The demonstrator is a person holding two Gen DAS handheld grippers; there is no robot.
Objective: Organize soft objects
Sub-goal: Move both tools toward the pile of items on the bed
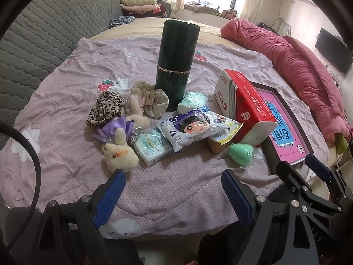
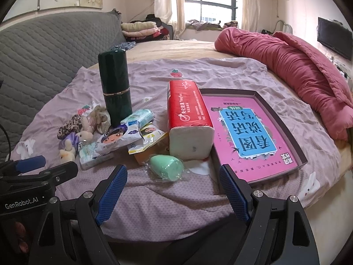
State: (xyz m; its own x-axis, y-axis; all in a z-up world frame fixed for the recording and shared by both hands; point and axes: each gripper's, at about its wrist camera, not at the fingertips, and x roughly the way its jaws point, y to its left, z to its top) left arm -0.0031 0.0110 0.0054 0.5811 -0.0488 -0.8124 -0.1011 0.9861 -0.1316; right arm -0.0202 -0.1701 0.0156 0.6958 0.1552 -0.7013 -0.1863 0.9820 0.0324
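On the purple sheet lie a plush rabbit [image 1: 120,153] [image 2: 66,154], a leopard scrunchie [image 1: 106,110] [image 2: 70,125], a floral scrunchie [image 1: 152,101], tissue packs [image 1: 152,146] [image 2: 141,117], a cartoon wipes pack [image 1: 194,130] [image 2: 117,142], a green sponge [image 1: 241,154] [image 2: 166,167] and a red tissue pack [image 1: 251,110] [image 2: 189,121]. A shallow box with a pink book [image 2: 253,132] [image 1: 284,130] lies to the right. My left gripper [image 1: 174,182] is open and empty, just short of the rabbit. My right gripper [image 2: 173,176] is open and empty, near the sponge.
A tall dark green cylinder [image 1: 176,66] [image 2: 115,88] stands behind the pile. A rolled red quilt [image 2: 297,72] lies along the right. A grey padded headboard [image 1: 44,44] is at the left. The bed edge is close below the grippers.
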